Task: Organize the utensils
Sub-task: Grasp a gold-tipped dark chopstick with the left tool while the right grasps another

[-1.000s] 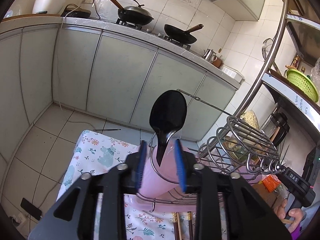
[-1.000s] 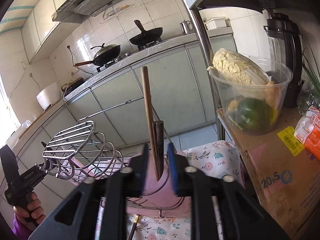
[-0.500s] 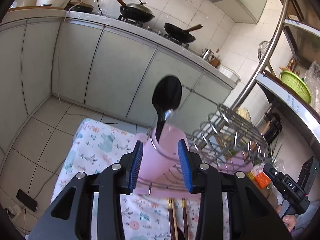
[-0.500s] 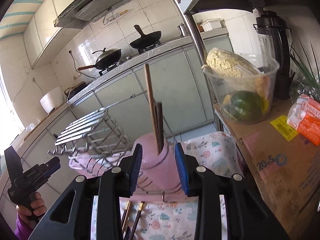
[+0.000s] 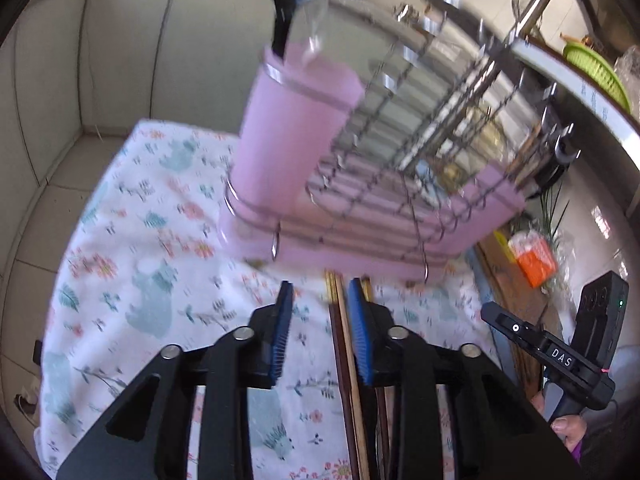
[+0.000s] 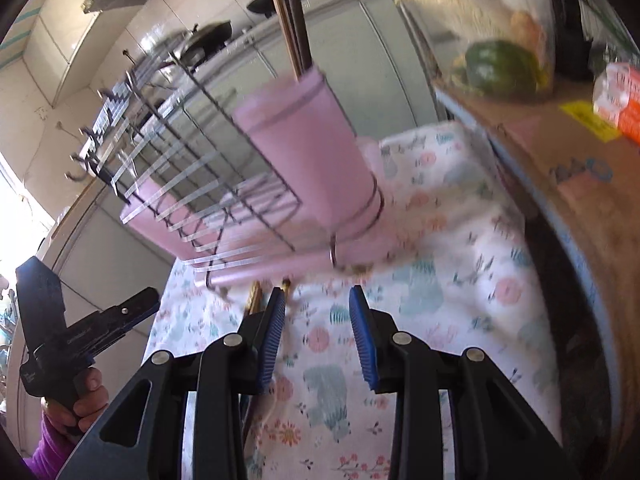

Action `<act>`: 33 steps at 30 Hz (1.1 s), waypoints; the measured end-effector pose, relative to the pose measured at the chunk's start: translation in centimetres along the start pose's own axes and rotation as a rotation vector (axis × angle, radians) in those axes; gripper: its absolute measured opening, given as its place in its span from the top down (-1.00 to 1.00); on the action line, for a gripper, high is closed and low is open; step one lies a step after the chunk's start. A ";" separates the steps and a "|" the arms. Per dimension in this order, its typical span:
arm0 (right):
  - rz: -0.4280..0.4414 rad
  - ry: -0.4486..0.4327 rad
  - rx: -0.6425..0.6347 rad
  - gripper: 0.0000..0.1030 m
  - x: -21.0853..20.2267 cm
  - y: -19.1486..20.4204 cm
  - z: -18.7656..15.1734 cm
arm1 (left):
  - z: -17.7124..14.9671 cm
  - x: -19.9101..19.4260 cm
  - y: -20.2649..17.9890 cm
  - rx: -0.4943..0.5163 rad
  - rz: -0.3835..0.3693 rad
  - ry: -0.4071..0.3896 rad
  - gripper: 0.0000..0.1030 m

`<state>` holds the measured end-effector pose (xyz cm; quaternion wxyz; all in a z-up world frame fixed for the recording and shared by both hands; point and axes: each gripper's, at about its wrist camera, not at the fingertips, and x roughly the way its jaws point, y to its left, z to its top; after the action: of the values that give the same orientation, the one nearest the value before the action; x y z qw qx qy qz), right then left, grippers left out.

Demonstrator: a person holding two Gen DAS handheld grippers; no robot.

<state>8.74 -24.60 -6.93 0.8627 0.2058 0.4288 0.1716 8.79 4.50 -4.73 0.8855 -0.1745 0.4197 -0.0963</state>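
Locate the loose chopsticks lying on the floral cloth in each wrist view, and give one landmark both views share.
Left wrist view: the chopsticks lie at bottom centre, running under the open left gripper beside its right finger.
Right wrist view: only their tips show, lower left of centre, just left of the open right gripper.
Shared landmark: the pink dish rack, just beyond the tips.

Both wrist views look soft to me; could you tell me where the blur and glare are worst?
Left wrist: the rack and pink cup smear with motion, while the left gripper stays sharp. Right wrist: similar smear on the rack and cloth; window glare washes out the left edge.
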 end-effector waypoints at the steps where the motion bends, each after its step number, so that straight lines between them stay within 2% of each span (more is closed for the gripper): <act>1: 0.006 0.015 0.003 0.36 0.3 -0.2 -0.2 | -0.5 0.8 -0.2 0.000 -0.003 0.034 0.60; 3: 0.016 0.045 0.009 0.36 0.9 -0.4 -0.8 | -1.2 2.2 -0.5 0.007 -0.007 0.087 0.70; 9: 0.042 0.093 0.012 0.36 1.8 -0.8 -2.0 | -2.2 5.0 -1.3 0.030 0.009 0.188 0.71; 15: 0.052 0.102 0.016 0.36 1.9 -0.9 -2.1 | -3.3 6.9 -2.2 0.069 0.050 0.239 0.71; 19: 0.054 0.112 0.010 0.36 2.1 -0.7 -2.1 | -3.5 7.0 -2.8 0.081 0.053 0.239 0.72; 22: 0.056 0.120 0.003 0.36 2.2 -0.4 -2.2 | -3.4 6.9 -2.4 0.049 0.038 0.247 0.72; 33: 0.060 0.147 -0.015 0.36 2.9 0.6 -2.4 | -3.8 6.6 0.5 -0.120 -0.087 0.262 0.78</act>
<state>8.35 -22.19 -9.90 0.8248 0.1989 0.4835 0.2155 9.99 2.00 -11.85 0.8062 -0.2311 0.5287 -0.1310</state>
